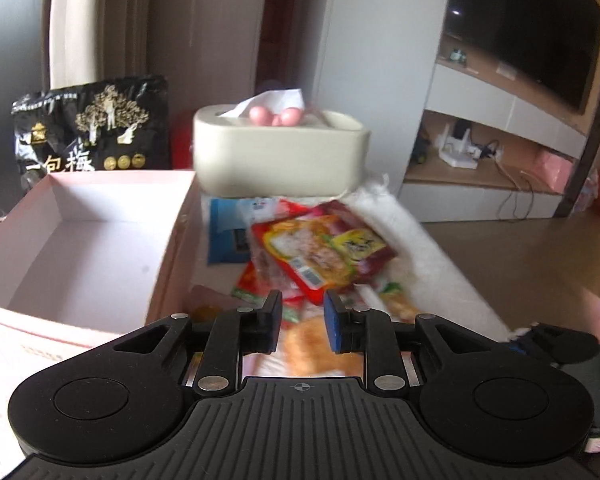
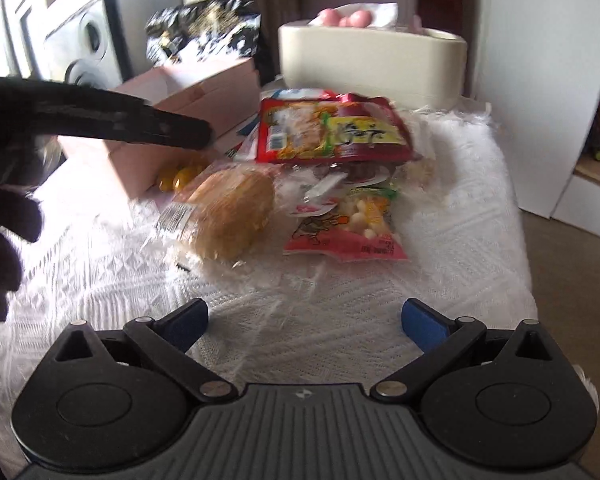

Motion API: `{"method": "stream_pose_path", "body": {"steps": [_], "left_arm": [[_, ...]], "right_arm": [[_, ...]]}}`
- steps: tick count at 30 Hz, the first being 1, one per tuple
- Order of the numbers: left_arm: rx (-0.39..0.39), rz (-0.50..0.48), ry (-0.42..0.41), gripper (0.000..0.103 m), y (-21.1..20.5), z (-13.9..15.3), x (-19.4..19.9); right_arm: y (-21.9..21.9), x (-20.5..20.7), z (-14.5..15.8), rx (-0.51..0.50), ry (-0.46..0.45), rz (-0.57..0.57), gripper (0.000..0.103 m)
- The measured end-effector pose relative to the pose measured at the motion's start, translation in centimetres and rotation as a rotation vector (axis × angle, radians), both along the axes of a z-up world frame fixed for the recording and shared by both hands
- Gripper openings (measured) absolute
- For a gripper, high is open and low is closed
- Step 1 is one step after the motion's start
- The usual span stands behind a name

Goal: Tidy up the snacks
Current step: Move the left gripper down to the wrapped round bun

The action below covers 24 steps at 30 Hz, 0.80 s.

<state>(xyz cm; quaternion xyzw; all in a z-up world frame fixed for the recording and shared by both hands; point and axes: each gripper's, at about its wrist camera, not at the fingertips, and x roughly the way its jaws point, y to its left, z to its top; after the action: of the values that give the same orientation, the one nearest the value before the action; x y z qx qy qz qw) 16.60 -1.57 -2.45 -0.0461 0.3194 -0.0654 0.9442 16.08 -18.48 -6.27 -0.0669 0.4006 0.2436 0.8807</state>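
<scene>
My left gripper (image 1: 303,304) hovers over the snack pile just right of the open pink box (image 1: 80,248), its jaws a narrow gap apart with nothing between them. A wrapped bread roll (image 1: 312,344) lies right below it. Ahead is a red snack packet (image 1: 324,252) on top of other packets. In the right wrist view one of the left gripper's fingers (image 2: 172,130) shows as a dark blur above the bread roll (image 2: 232,216). My right gripper (image 2: 305,312) stands wide open over the white cloth, short of a pink candy packet (image 2: 348,224) and the red packet (image 2: 332,128).
A cream tissue box (image 1: 280,156) stands behind the pile and a black plum bag (image 1: 96,124) behind the pink box. A blue packet (image 1: 228,232) lies by the box wall, and yellow candies (image 2: 180,176) beside it. A black-gloved hand (image 2: 4,240) is at the left. The table edge drops off at the right.
</scene>
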Motion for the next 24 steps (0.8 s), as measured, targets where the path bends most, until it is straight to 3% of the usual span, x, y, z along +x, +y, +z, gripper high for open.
{"method": "stream_pose_path", "body": {"steps": [3,6,9,13,15,22,24], "left_arm": [[0.052,-0.049,0.043,0.026,-2.2,-0.2,-0.2],[0.184,-0.124,0.030,0.027,-4.9,-1.8,-0.4],[0.335,-0.151,-0.020,0.031,-6.4,-3.2,-0.9],[0.434,-0.093,-0.027,0.032,-6.0,-3.9,-1.0],[0.394,-0.094,-0.004,0.032,-5.3,-3.9,-0.9],[0.206,-0.170,0.023,0.067,-3.9,-3.6,0.1],[0.133,-0.166,0.032,0.066,-3.1,-3.2,0.4]], "right_arm": [[-0.6,-1.0,0.6,0.007,-0.066,-0.029,0.102],[-1.1,-2.2,0.9,-0.044,-0.141,-0.075,0.102],[-2.3,-2.3,0.5,-0.020,-0.099,-0.130,0.102],[-3.1,-2.6,0.2,0.003,-0.084,-0.159,0.102],[-3.0,-2.5,0.0,-0.004,-0.081,-0.160,0.103],[-2.8,-2.6,-0.1,-0.019,-0.085,-0.162,0.103],[-2.8,-2.6,-0.1,-0.023,-0.086,-0.161,0.103]]}}
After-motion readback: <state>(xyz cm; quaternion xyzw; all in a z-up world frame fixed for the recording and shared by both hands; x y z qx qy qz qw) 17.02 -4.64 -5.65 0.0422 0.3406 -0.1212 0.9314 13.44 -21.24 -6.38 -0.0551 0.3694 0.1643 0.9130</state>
